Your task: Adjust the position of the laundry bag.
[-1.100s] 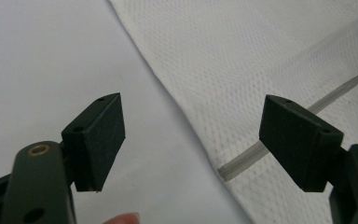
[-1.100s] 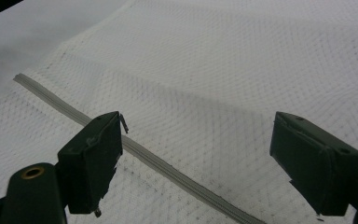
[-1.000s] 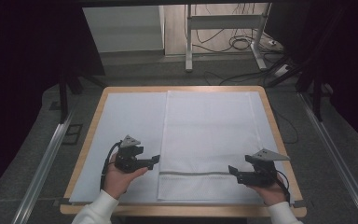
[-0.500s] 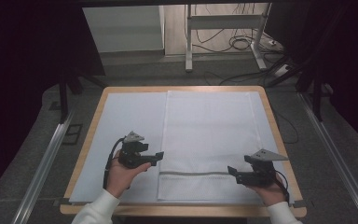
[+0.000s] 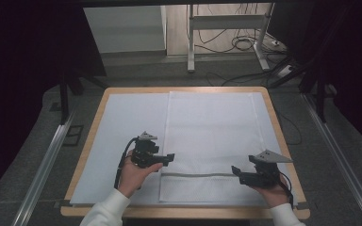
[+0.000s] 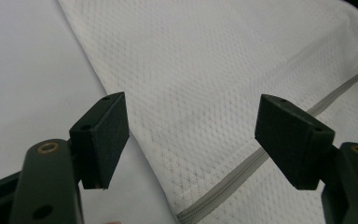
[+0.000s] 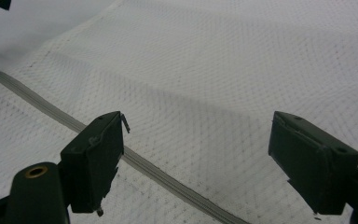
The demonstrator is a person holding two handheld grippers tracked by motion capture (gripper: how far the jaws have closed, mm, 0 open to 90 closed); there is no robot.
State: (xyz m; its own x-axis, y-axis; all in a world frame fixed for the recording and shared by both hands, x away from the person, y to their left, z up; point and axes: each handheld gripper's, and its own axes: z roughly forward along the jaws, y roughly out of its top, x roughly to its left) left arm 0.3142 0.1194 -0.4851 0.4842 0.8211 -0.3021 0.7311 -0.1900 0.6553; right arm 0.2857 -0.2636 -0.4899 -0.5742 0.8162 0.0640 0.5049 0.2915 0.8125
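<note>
1. The white mesh laundry bag (image 5: 212, 141) lies flat on the right half of the table, on top of a white sheet (image 5: 122, 136). Its long sides run away from the person.
2. A grey zipper (image 5: 195, 175) crosses the bag from side to side near its near end. The same zipper (image 6: 261, 156) appears in the left gripper view and again in the right gripper view (image 7: 135, 161), running diagonally in each.
3. The left gripper (image 5: 168, 157) is held at the bag's left edge, just on the far side of the zipper. Its 2 jaws are spread wide and hold nothing. In the left gripper view (image 6: 191, 135) the bag's left edge passes between the jaws, with mesh on one side and bare sheet on the other.
4. The right gripper (image 5: 234, 170) is held over the bag's right part, close to the zipper line, pointing toward the left gripper. Its 2 jaws are spread wide and hold nothing; in the right gripper view (image 7: 196, 163) mesh and zipper lie between them.
5. Whether either gripper touches the fabric cannot be told with certainty; both appear to be just above it.
6. The table (image 5: 273, 117) has a light wooden rim. Metal rails (image 5: 42, 165) run along the floor on both sides, and cables (image 5: 245, 44) lie on the floor beyond the far end.
</note>
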